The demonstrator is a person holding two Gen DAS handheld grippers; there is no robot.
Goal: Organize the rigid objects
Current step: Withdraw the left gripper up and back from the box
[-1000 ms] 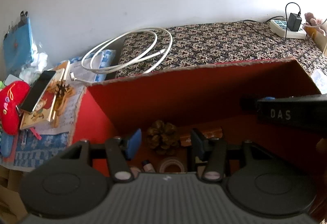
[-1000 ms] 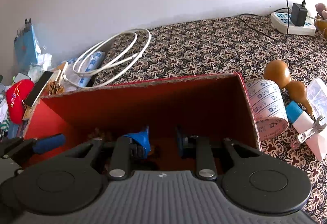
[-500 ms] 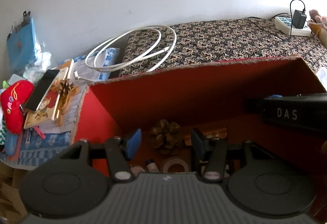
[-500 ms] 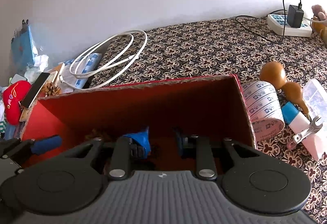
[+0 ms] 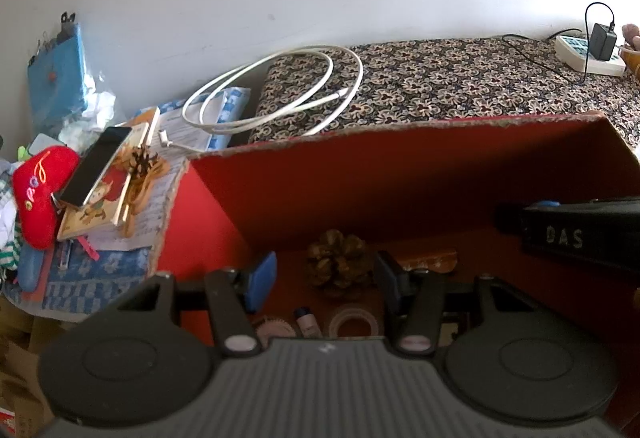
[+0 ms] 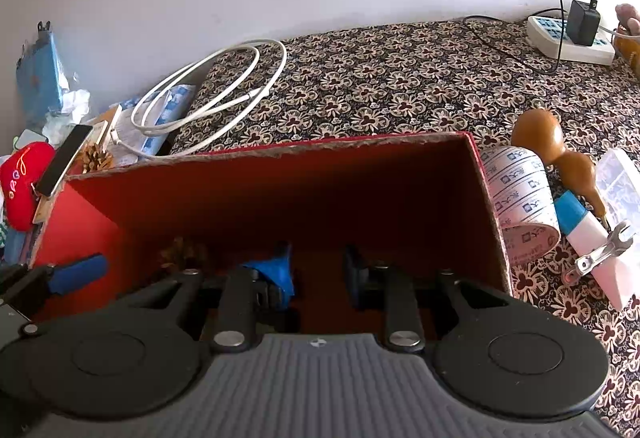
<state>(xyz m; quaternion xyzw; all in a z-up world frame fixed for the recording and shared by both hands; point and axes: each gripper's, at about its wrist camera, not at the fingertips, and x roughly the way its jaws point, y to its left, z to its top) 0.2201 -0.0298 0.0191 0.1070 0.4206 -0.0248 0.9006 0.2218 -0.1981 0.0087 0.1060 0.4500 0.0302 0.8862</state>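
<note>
The red box sits on the patterned cloth, and both grippers point down into it over its near side. The left gripper stands about half open with nothing between its fingers; on the box floor just beyond its tips lies a pine cone, framed in the gap but not touched, with a brown stick-like piece beside it toward the box's right. Nearer the box's front edge, under that gripper, lie a tape ring, a small tube and a round toothed disc. The right gripper reaches in toward the box's right half; its fingers stand a narrow gap apart and hold nothing, though a crumpled blue covering on the left finger hides part of the gap. Outside the box's right wall lie a roll of printed labels, a brown gourd, a blue-and-white tube and a metal clip. Beyond the box's far wall a white cable is coiled; off its left corner lie a phone on a picture book, a second pine cone and a red plush toy. A power strip with a black charger lies far back right.
</note>
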